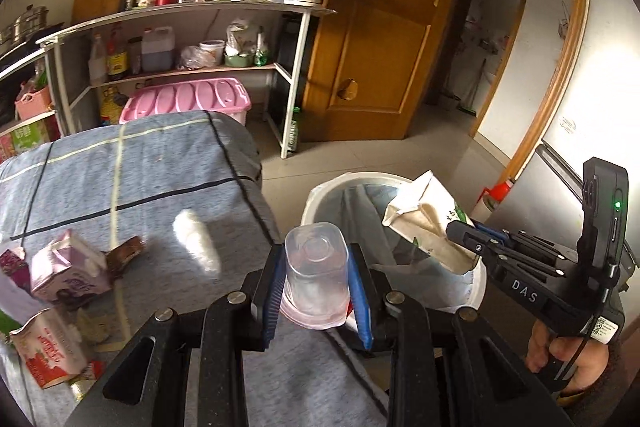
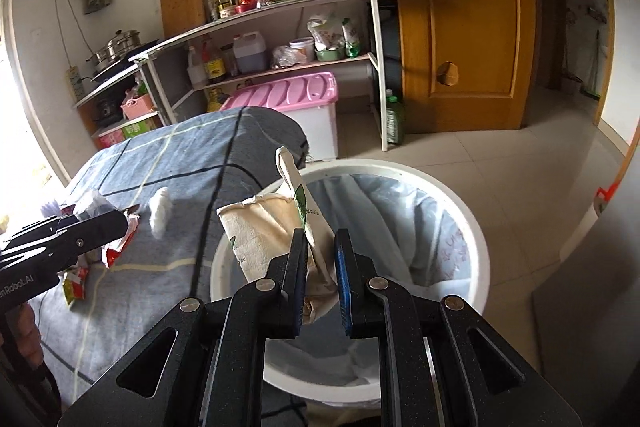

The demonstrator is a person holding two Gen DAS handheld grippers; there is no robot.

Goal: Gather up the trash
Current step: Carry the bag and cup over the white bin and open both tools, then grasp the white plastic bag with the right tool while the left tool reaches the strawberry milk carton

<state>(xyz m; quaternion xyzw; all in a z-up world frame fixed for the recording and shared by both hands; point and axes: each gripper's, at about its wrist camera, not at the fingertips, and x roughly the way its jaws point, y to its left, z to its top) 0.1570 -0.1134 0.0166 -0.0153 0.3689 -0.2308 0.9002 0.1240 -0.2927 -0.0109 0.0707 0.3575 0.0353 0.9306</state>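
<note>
The desk under a blue-grey checked cloth (image 1: 152,179) was the largest thing; the round white plastic bin with a pale blue liner bag (image 2: 476,243) stood on the floor just beside its corner. The crumpled cream paper carton with green print (image 2: 260,231) hung over the bin's rim nearest the desk, clamped in the right tongs (image 2: 322,275), jaws narrow on its folded edge. In the left wrist view the same carton (image 1: 424,215) sat above the bin (image 1: 320,203), with the right tongs (image 1: 466,233) on it. The left tongs (image 1: 316,279) held a clear plastic cup (image 1: 316,267), upside down, both blue pads pressed on its sides, above the desk edge next to the bin. Farther from the bin on the desk lay a purple milk carton (image 1: 68,267), a red-and-white carton (image 1: 48,351), a brown wrapper (image 1: 128,251) touching the purple one, and a white tissue wad (image 1: 196,235).
</note>
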